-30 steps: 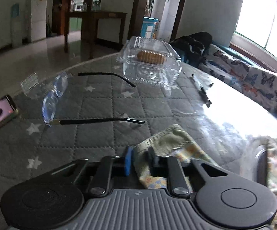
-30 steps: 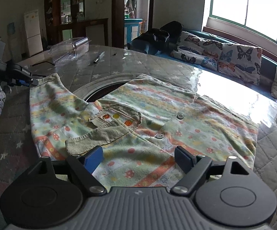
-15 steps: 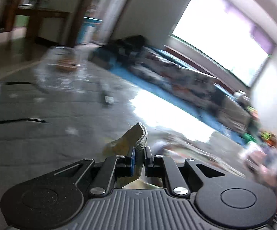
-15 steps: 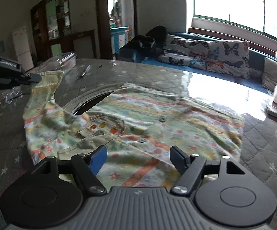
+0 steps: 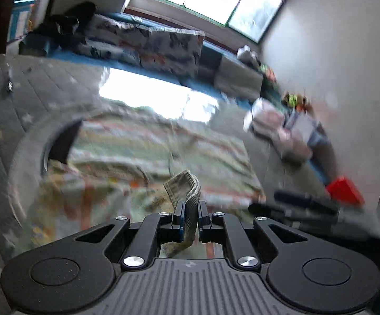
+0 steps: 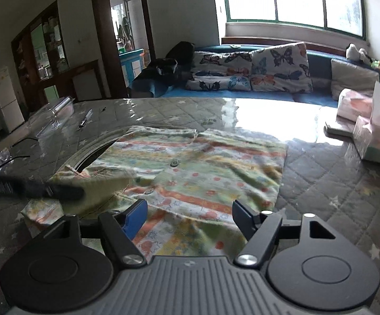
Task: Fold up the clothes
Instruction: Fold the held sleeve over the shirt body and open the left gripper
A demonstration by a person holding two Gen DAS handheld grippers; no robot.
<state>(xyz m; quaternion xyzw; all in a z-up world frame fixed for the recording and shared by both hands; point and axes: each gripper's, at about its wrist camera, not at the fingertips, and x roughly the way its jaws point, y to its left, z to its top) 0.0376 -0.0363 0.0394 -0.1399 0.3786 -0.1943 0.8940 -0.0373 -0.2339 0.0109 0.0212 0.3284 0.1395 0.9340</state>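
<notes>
The left gripper (image 5: 190,211) is clamped on the ribbed cuff (image 5: 190,183) and has swung it off the table's left side, over the shirt (image 6: 190,168) spread mid-table — a sleeve fold under way. The right gripper (image 6: 190,216) hovers wide open, holding nothing, over the near hem.

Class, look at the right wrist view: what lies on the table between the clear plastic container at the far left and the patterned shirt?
In the right wrist view, a pen lies on the quilted table cover between the plastic container and the shirt; otherwise that stretch shows only cover.
</notes>
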